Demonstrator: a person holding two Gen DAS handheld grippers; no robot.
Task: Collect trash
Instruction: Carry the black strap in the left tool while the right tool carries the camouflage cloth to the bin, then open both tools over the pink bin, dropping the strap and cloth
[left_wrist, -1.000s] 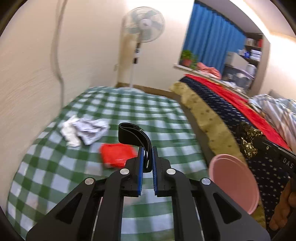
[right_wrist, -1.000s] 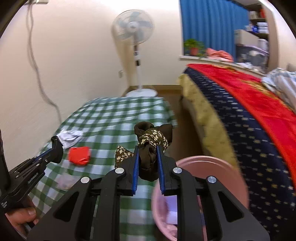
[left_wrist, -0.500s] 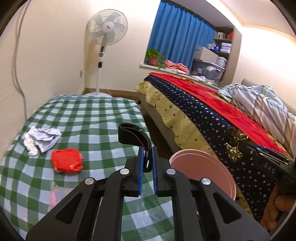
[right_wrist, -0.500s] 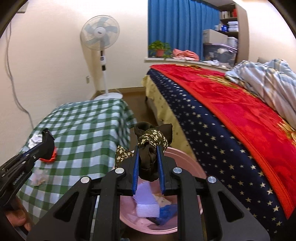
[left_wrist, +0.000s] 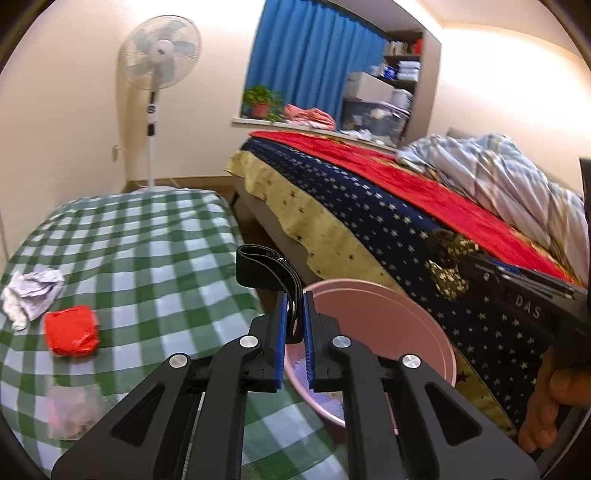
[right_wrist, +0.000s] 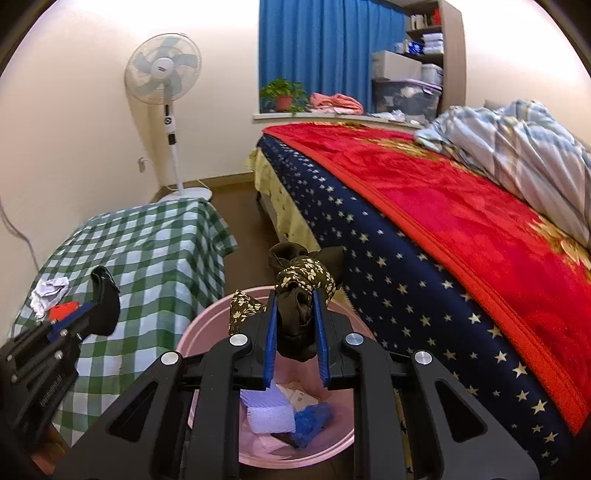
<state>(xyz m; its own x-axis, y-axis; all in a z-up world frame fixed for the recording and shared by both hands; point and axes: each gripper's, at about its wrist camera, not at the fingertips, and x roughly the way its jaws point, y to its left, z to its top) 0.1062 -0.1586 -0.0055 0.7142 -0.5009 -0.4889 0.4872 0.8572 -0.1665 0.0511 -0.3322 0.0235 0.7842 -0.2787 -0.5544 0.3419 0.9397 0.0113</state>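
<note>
Trash carried over pink bin (right_wrist: 207, 325)

Left gripper (left_wrist: 293, 325) clamped on black strap (left_wrist: 266, 267); right gripper (right_wrist: 294, 332) clamped on floral cloth (right_wrist: 303, 275), lower centre.

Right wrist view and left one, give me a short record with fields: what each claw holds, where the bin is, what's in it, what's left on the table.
left claw: shut on black strap
right claw: shut on floral cloth
bin: pink, on floor between table and bed, below right claw
bin contents: white wad, blue scrap, paper
table: green check cover
left on table: crumpled paper, red wrapper, clear bag
</note>
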